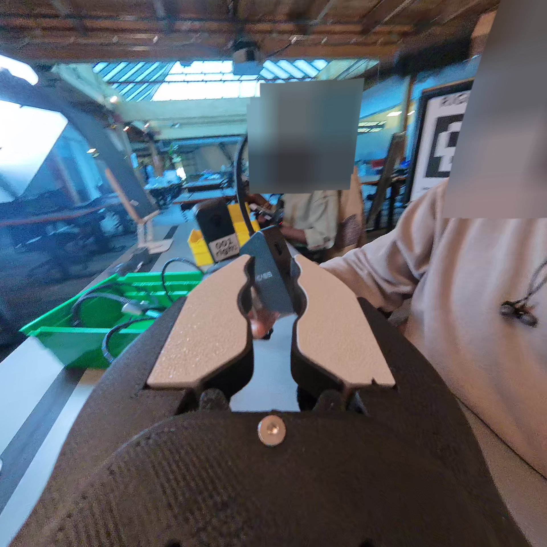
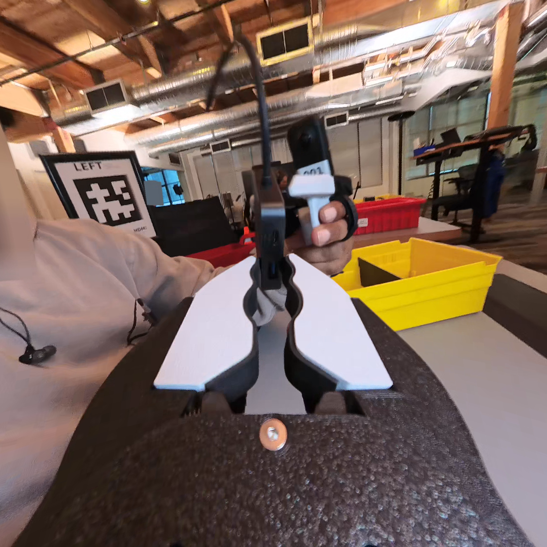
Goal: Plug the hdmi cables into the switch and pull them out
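Both claws, left claw (image 1: 272, 276) and right claw (image 2: 271, 273), clamp the grey switch (image 1: 266, 266) aloft from opposite sides, apparently steadying it; its black cable (image 2: 263, 112) arcs overhead.

left claw (image 1: 273, 284) clamped, raised | right claw (image 2: 270, 278) clamped, raised | tips meeting

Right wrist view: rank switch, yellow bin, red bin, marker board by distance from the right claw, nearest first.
1. switch, clamped between the right claw's fingers, centre.
2. yellow bin, on the table to the right.
3. marker board, back left, and red bin, back right: both farther than the yellow bin, too close to call.
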A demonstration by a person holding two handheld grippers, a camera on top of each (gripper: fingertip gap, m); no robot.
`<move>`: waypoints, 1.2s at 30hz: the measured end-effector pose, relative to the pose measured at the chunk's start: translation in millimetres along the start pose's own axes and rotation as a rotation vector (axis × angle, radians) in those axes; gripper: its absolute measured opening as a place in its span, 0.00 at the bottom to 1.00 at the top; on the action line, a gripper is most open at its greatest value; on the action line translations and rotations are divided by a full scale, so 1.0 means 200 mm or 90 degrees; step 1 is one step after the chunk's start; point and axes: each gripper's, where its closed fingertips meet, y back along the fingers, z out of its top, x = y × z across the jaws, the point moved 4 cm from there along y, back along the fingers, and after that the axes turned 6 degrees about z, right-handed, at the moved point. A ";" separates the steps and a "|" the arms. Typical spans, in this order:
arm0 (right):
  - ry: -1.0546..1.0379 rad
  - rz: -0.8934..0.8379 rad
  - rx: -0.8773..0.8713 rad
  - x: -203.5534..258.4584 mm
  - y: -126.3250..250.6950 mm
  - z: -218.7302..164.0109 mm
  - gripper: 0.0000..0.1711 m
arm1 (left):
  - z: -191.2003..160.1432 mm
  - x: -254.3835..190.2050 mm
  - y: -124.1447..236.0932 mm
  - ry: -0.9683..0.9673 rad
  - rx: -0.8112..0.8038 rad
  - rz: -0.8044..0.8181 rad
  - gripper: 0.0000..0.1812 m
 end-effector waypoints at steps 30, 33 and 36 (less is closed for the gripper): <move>0.485 -0.287 0.423 -0.01 -0.07 -0.04 0.09 | -0.24 0.02 -0.06 -0.376 0.448 0.223 0.10; 0.441 -0.246 0.317 0.03 -0.07 0.01 0.09 | -0.21 0.04 -0.05 -0.327 0.391 0.220 0.14; 0.425 -0.214 0.254 0.06 -0.09 0.04 0.09 | -0.20 0.00 -0.10 -0.310 0.343 0.183 0.10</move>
